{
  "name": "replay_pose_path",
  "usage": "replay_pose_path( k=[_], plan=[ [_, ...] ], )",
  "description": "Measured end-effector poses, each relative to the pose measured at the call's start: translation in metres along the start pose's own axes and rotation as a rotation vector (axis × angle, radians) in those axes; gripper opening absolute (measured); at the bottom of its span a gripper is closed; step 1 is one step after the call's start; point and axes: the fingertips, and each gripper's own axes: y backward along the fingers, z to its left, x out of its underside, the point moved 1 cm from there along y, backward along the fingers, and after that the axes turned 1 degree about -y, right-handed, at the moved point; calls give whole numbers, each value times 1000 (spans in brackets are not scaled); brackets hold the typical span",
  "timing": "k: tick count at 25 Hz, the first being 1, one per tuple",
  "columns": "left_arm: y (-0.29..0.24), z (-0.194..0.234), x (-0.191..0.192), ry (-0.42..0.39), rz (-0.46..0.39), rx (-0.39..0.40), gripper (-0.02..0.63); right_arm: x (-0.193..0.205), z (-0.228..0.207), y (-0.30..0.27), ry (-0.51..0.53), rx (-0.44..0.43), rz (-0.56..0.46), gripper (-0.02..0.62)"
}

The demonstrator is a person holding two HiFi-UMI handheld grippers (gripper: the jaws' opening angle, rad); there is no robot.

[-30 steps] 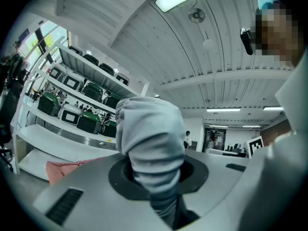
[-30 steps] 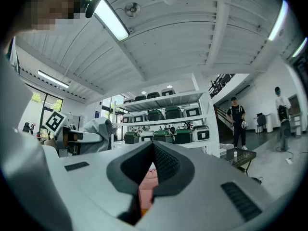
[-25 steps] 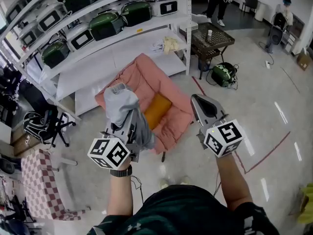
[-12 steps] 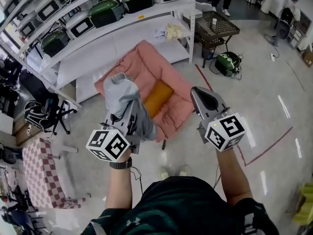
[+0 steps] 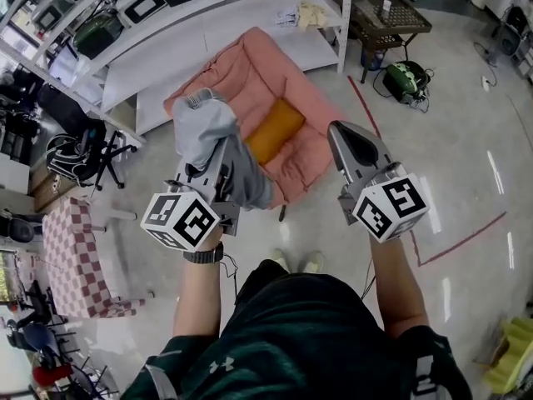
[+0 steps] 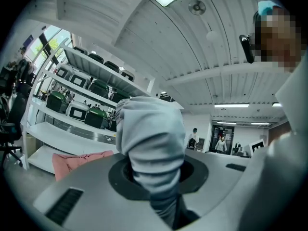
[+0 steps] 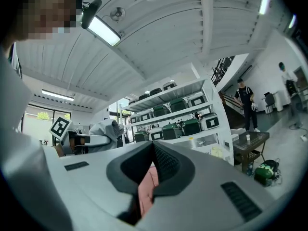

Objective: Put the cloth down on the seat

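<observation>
A bunched grey cloth (image 5: 202, 126) sticks up out of my left gripper (image 5: 213, 158), which is shut on it; the cloth (image 6: 151, 134) fills the left gripper view and hides the fingertips. The seat is a low pink padded chair (image 5: 250, 69) on the floor with an orange cushion (image 5: 275, 129) on it. The cloth hangs in the air over the seat's front left part, not touching it. My right gripper (image 5: 340, 132) is shut and holds nothing, level with the seat's front right edge. In the right gripper view the pink seat shows past its jaws (image 7: 153, 147).
White shelving (image 5: 208, 11) with green and white cookers stands behind the seat. A black mesh table (image 5: 387, 15) and a green bag (image 5: 406, 82) are at the right. A checkered chair (image 5: 71, 257) and a black office chair (image 5: 71, 152) are at the left.
Both grippers have moved forward toward the pink seat, and the view has tilted down. The cloth stays in the left gripper. The right gripper stays shut.
</observation>
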Motion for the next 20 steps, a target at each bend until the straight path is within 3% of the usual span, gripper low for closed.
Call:
replay_pose_path(
  k=[9,20],
  plan=[
    [-23,36,19,3,22,-15,81,27,-2,-47,-4,-34,37,5],
    [-99,115,44,64,38,66,83,43,-19,-156,38,24,113,5]
  ],
)
